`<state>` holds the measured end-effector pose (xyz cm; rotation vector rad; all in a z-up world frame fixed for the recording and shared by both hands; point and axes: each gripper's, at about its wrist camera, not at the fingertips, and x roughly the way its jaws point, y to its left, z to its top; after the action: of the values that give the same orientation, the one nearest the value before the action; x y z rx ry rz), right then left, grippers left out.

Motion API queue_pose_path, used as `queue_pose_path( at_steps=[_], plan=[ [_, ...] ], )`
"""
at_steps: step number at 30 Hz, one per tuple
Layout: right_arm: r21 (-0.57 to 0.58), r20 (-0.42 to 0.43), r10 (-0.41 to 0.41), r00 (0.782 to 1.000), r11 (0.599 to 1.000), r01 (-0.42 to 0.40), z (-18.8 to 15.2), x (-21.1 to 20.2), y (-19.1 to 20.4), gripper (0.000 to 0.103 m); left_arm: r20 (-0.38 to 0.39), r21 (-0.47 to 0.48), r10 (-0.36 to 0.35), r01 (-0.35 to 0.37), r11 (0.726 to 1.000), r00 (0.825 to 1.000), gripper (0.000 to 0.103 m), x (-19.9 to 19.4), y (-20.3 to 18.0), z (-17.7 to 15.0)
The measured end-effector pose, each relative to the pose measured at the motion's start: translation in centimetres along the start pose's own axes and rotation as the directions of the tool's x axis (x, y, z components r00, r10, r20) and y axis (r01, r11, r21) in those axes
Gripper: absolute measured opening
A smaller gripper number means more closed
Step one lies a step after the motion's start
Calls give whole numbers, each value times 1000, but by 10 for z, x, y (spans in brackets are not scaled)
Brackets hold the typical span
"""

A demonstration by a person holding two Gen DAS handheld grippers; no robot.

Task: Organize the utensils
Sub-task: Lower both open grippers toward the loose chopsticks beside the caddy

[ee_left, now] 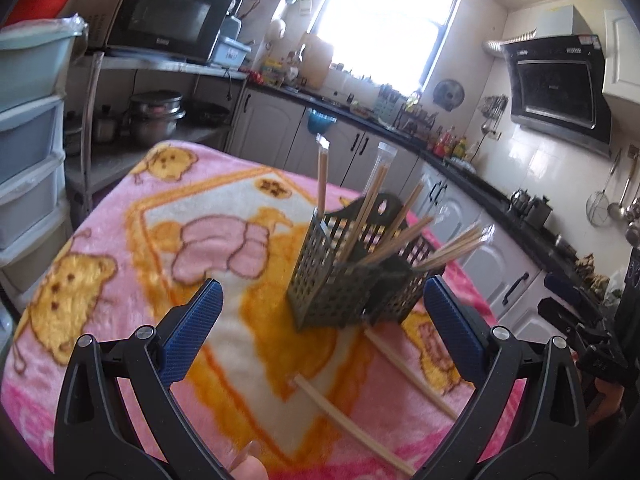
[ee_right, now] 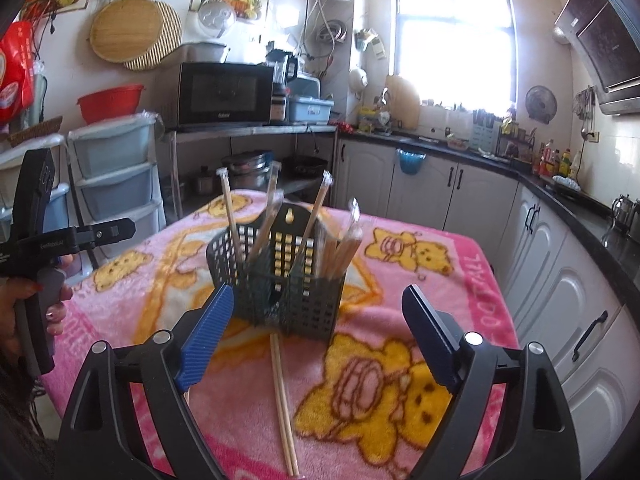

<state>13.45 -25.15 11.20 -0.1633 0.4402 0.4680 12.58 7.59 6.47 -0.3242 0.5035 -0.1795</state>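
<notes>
Both grippers, left gripper [ee_left: 320, 300] and right gripper [ee_right: 318, 304], hover with jaws apart and empty over the pink blanket [ee_right: 432, 264]. Just before the dark basket [ee_right: 280, 276], holding wrapped chopsticks [ee_right: 230, 208], lies a loose pair [ee_right: 282, 400].

We see a pink blanket [ee_right: 400, 224] patterned with yellow-orange cartoon bears and white panels edged in orange over the worktop. On it stands a dark grey-green perforated basket [ee_right: 280, 296] holding pale wooden chopsticks [ee_right: 230, 216] in clear wrappers; a bare pair of chopsticks [ee_right: 282, 392] is the same light tan. We note black frames and ribbed blue pads on the left gripper [ee_left: 320, 312] and right gripper [ee_right: 318, 308]. Behind, a red bowl [ee_right: 110, 102] tops pale blue-grey drawers [ee_right: 116, 176].
</notes>
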Motion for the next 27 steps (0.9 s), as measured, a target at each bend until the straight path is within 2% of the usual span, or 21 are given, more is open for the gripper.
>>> queue_pose_path(
  at_steps=[8, 13, 18, 23, 25, 27],
  plan=[
    [1, -87, 29, 996, 1000, -29, -23, 23, 7, 83, -111, -13, -2, 1, 1000, 994, 93, 18, 4, -34],
    [0, -145, 54, 988, 999, -55, -35, 45, 10, 83, -196, -47, -52, 44, 998, 979, 92, 32, 7, -54],
    [-6, -199, 71, 977, 997, -74, -47, 68, 15, 78, -299, -142, -110, 70, 987, 948, 76, 49, 14, -80],
    [26, -242, 113, 964, 994, -110, -54, 87, 11, 75, -361, -170, -138, 81, 982, 922, 50, 66, 14, -95],
    [36, -263, 127, 956, 992, -122, -57, 96, 8, 73, -380, -174, -136, 74, 982, 915, 49, 75, 15, -95],
    [40, -281, 131, 951, 991, -124, -59, 105, 7, 70, -385, -164, -123, 63, 984, 915, 49, 81, 14, -93]
  ],
)
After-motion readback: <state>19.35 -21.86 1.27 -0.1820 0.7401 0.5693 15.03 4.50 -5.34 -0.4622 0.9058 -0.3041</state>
